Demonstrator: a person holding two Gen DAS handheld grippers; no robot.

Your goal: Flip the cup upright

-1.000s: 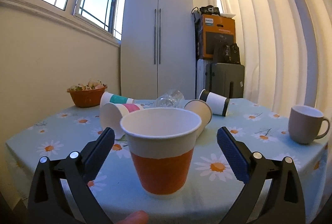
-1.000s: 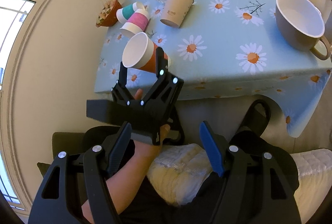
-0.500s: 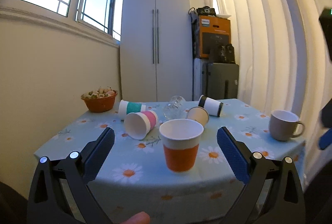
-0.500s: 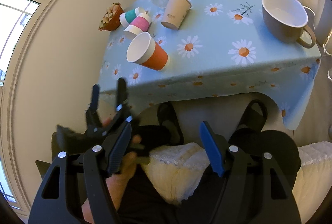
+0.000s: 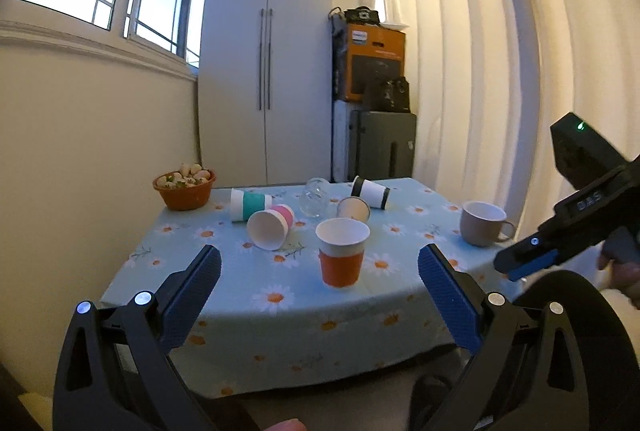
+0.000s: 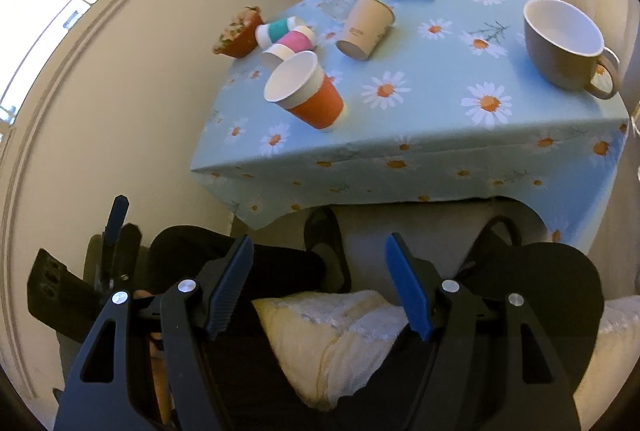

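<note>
An orange paper cup [image 5: 342,254] with a white rim stands upright near the front edge of the table; it also shows in the right wrist view [image 6: 305,89]. My left gripper [image 5: 318,295] is open and empty, well back from the table in front of the cup. My right gripper [image 6: 318,289] is open and empty, held low over a lap, away from the table. In the left wrist view the right gripper [image 5: 532,265] shows at the right edge.
On the daisy tablecloth [image 5: 224,291] lie a pink cup [image 5: 271,227], a teal cup [image 5: 249,204], a tan cup [image 5: 353,209], a black-banded cup [image 5: 371,192] and a glass [image 5: 314,197]. A grey mug [image 5: 482,223] stands right; an orange bowl [image 5: 185,188] back left.
My left gripper has pulled back from the orange cup, which stays upright on the table. My right gripper has hardly moved.
</note>
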